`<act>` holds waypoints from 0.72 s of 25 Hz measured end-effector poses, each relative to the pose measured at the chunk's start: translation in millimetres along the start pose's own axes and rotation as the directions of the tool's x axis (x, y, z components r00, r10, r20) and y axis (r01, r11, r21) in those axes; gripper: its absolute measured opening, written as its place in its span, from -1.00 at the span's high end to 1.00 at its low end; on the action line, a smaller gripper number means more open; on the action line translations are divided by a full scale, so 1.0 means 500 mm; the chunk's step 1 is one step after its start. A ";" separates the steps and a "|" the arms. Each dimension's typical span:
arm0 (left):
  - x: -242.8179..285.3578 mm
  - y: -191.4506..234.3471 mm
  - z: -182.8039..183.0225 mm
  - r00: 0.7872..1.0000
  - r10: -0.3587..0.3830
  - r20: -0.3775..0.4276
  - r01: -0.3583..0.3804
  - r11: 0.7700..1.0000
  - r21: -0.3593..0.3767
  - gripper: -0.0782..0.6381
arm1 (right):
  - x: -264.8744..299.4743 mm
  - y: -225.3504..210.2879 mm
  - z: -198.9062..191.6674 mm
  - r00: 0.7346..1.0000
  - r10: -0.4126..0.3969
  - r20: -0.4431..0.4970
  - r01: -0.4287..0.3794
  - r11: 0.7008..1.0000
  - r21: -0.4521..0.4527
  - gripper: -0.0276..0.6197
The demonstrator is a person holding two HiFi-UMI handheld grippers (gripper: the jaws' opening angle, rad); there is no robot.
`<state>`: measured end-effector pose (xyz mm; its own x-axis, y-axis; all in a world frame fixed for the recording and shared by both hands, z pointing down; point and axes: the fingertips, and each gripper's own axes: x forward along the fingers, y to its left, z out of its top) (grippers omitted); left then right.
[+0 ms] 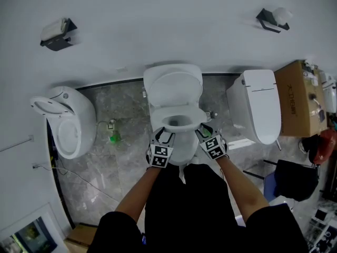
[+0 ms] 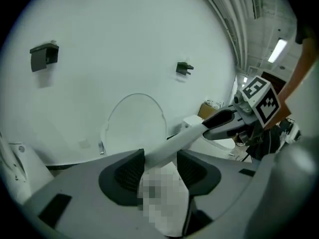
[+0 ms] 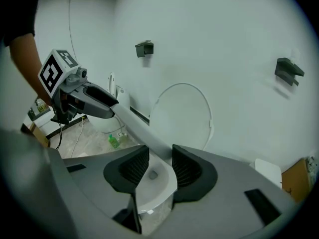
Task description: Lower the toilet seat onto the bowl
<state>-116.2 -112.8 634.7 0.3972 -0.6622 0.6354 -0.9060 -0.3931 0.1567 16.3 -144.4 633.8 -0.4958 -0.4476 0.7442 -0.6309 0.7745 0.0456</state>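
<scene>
A white toilet stands against the wall with its lid point(image 1: 175, 83) upright. The seat point(image 1: 199, 121) lies low over the bowl point(image 1: 181, 151); I cannot tell if it touches it. My left gripper point(image 1: 160, 141) grips the seat's front left, my right gripper point(image 1: 208, 136) its front right. In the left gripper view the seat's rim point(image 2: 184, 136) fills the gap between the left gripper's point(image 2: 160, 166) pads and runs to the right gripper point(image 2: 224, 123). In the right gripper view the rim point(image 3: 134, 121) sits between the right gripper's point(image 3: 160, 163) pads, with the bowl point(image 3: 154, 183) below.
Another toilet point(image 1: 66, 120) stands at the left with its lid open, and a closed one point(image 1: 258, 104) at the right. A green bottle point(image 1: 114, 137) is on the floor at the left. A cardboard box point(image 1: 297, 96) is at the far right. Holders point(image 1: 57, 34) hang on the wall.
</scene>
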 end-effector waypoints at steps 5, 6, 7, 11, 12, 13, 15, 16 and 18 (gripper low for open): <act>-0.015 -0.022 -0.038 0.999 -0.001 -0.050 0.002 1.000 0.018 0.21 | -0.013 0.029 -0.036 0.999 0.022 -0.025 -0.022 1.000 0.004 0.42; -0.019 -0.027 -0.048 0.998 0.008 -0.058 -0.007 1.000 0.024 0.21 | -0.013 0.036 -0.045 0.999 0.028 -0.030 -0.028 1.000 -0.006 0.42; -0.022 -0.033 -0.059 0.998 0.021 -0.066 -0.018 0.999 0.038 0.21 | -0.015 0.043 -0.055 0.999 0.034 -0.038 -0.035 0.999 -0.025 0.41; -0.036 -0.063 -0.108 0.995 0.063 -0.074 -0.057 0.995 0.082 0.22 | -0.026 0.073 -0.098 0.996 0.047 -0.081 -0.055 0.992 -0.109 0.40; -0.038 -0.067 -0.118 0.995 0.067 -0.072 -0.061 0.995 0.079 0.22 | -0.027 0.079 -0.106 0.995 0.050 -0.085 -0.060 0.992 -0.115 0.40; -0.039 -0.070 -0.127 0.995 0.072 -0.068 -0.066 0.995 0.075 0.22 | -0.028 0.085 -0.114 0.995 0.053 -0.087 -0.063 0.991 -0.119 0.40; -0.042 -0.078 -0.147 0.995 0.081 -0.063 -0.076 0.994 0.072 0.22 | -0.029 0.096 -0.131 0.994 0.062 -0.087 -0.073 0.990 -0.124 0.39; -0.044 -0.083 -0.158 0.994 0.083 -0.064 -0.078 0.994 0.077 0.22 | -0.030 0.103 -0.141 0.994 0.069 -0.086 -0.079 0.989 -0.123 0.38; -0.047 -0.096 -0.181 0.994 0.078 -0.073 -0.071 0.993 0.092 0.22 | -0.032 0.116 -0.164 0.993 0.080 -0.085 -0.090 0.989 -0.119 0.36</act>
<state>-95.5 -20.7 680.7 0.3135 -0.6423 0.6994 -0.9147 -0.4022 0.0407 36.6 -55.9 679.1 -0.4923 -0.3443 0.7994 -0.5080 0.8595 0.0573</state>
